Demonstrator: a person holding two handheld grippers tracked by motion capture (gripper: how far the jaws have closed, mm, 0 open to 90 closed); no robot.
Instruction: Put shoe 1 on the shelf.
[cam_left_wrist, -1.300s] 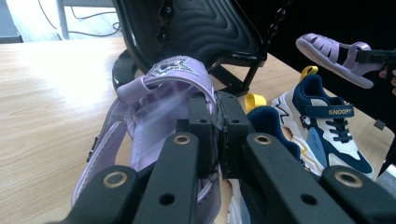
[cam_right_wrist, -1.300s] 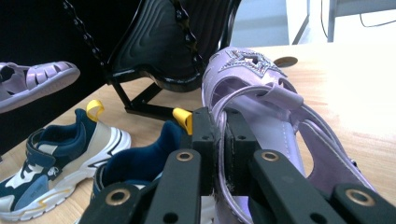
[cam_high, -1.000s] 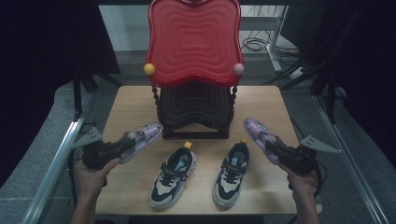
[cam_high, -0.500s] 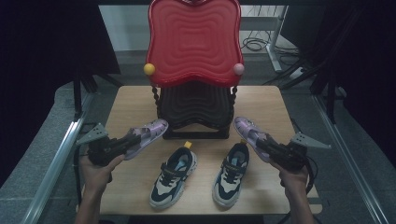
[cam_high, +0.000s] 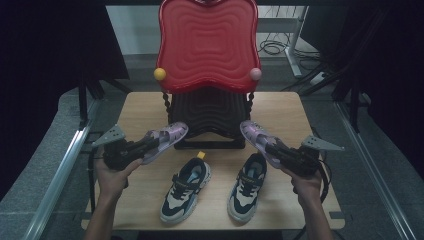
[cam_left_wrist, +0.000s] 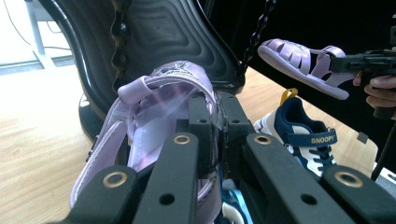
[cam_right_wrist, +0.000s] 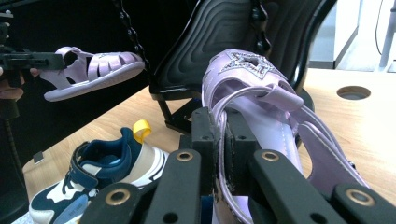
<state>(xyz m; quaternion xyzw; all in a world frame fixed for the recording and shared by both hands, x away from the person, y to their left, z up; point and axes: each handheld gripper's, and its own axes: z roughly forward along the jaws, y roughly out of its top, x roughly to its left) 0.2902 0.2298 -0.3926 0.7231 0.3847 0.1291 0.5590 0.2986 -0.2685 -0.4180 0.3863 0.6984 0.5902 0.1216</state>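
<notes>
Each tool is clamped on one lilac sandal: the left tool (cam_high: 131, 149) grips the left sandal (cam_high: 167, 138) by its side wall, the right tool (cam_high: 286, 156) the right sandal (cam_high: 256, 137) likewise. Both sandals are held clear of the bench (cam_high: 145, 107), toes aimed at the black rack (cam_high: 210, 112) under the red panel (cam_high: 207, 42). Judged step: carry both to the rack. Keep the grips firm and the soles level. The two sneakers (cam_high: 186, 189) (cam_high: 247, 186) lie below the path; the twisted posts (cam_high: 166, 102) flank the opening.

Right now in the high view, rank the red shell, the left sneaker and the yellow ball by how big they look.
1. red shell
2. left sneaker
3. yellow ball
The sneaker lies nearer the camera, yet the order holds.
</notes>
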